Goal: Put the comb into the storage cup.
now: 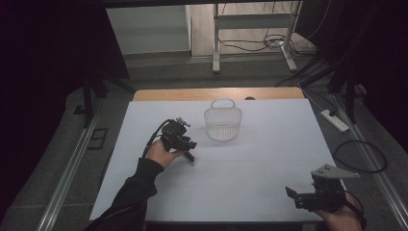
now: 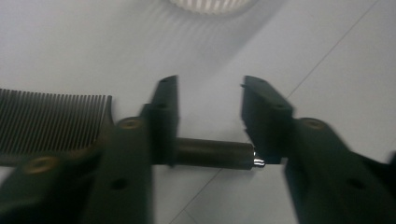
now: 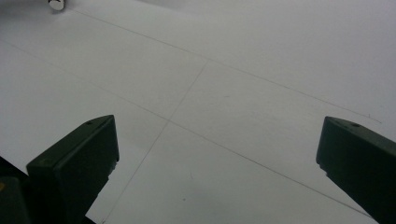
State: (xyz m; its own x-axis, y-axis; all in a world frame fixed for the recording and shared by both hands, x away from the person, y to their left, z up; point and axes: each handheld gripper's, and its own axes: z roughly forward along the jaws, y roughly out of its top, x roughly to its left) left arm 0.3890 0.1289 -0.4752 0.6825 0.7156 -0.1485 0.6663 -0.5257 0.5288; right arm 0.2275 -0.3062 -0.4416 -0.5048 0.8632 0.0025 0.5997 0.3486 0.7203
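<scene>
left hand-held gripper (image 2: 210,98) low over the white surface (image 1: 250,159), left of centre, jaws set either side of a dark comb handle (image 2: 212,153). handle lying flat across the gap, pressed against one jaw, its small metal tip (image 2: 258,162) just short of the other; cannot tell whether both pads bite, so more around than clamped. comb teeth (image 2: 49,122) fanning out beyond one jaw, flat on the surface. seen from above, same gripper (image 1: 191,155) angled down near the comb's pale end.

white basket (image 1: 223,122) upright past the comb, near the far edge, handle raised, well apart from the grip. its slatted rim (image 2: 208,4) just at the top of the left gripper view.

right hand-held gripper (image 1: 294,196) at the near right corner, close to the near edge, jaws spread wide (image 3: 217,149) with only bare surface and thin seam lines between them. grasping nothing.

plenty of open room: wide bare stretch between the two grippers, more between basket and right edge. strip of wood (image 1: 216,93) showing along the far edge. floor beyond with cables (image 1: 358,156), a power strip (image 1: 335,120) and a metal frame (image 1: 252,33).

no brand, label or writing legible anywhere.
</scene>
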